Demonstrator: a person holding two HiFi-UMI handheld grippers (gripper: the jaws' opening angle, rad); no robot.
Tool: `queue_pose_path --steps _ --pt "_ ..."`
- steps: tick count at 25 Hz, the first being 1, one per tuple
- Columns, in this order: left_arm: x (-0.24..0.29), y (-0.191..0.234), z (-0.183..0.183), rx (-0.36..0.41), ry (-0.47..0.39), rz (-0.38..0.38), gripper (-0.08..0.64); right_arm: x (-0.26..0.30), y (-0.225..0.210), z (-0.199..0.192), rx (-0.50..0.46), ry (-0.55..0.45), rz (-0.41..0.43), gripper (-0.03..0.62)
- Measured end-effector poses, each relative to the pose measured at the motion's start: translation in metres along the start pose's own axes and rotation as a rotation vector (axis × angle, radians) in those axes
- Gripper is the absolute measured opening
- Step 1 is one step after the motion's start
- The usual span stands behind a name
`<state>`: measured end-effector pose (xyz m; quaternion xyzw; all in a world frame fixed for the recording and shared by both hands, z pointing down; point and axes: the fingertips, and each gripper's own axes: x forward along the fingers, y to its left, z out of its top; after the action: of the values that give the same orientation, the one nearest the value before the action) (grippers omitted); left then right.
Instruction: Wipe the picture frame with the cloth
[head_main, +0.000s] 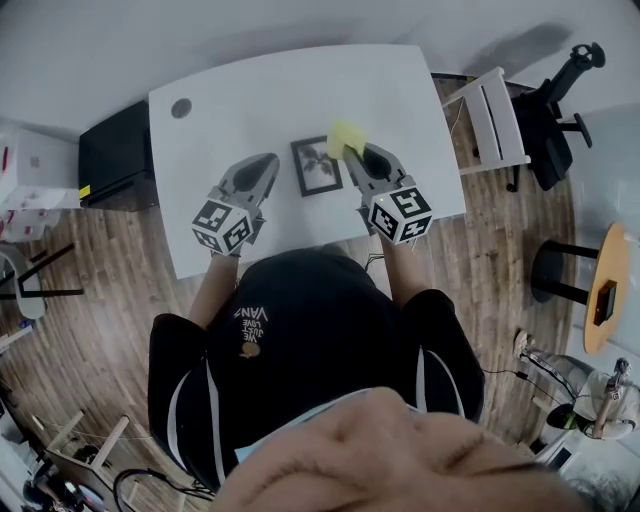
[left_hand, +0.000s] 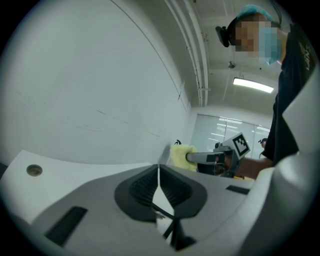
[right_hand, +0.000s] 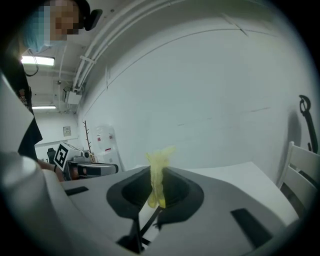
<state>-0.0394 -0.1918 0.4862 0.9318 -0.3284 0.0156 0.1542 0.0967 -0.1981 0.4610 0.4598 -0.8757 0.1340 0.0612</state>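
While the left gripper (head_main: 262, 170) sits just left of the picture with its jaws pressed together on nothing, the small dark rectangular picture frame (head_main: 317, 166) lies flat and unpinned on the white desk (head_main: 260, 100). A firm wipe could therefore skate it across the smooth top or spin it askew. A second risk is judged at the right, where the crumpled yellow cloth (head_main: 345, 138) is pinched only by a thin fold in the right gripper (head_main: 358, 158), whose jaws are clenched on it. Drag on the frame's raised edge could tug the cloth free. The frame lies between the two sets of jaws. The cloth meets its far right corner, though whether they touch cannot be told.
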Motion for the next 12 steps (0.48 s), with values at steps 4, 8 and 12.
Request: queue_pose_path --steps 4,8,12 --pt "-0.001 -0.002 -0.002 -0.003 -0.001 -0.003 0.018 -0.004 0.008 0.003 -0.012 -0.02 0.004 0.044" --pt "-0.003 0.0 -0.002 -0.006 -0.006 -0.001 0.018 -0.003 0.014 -0.001 -0.011 -0.015 -0.006 0.044" --pt "-0.007 0.002 -0.004 -0.012 -0.005 0.003 0.018 -0.003 0.015 -0.007 0.002 -0.002 -0.017 0.044"
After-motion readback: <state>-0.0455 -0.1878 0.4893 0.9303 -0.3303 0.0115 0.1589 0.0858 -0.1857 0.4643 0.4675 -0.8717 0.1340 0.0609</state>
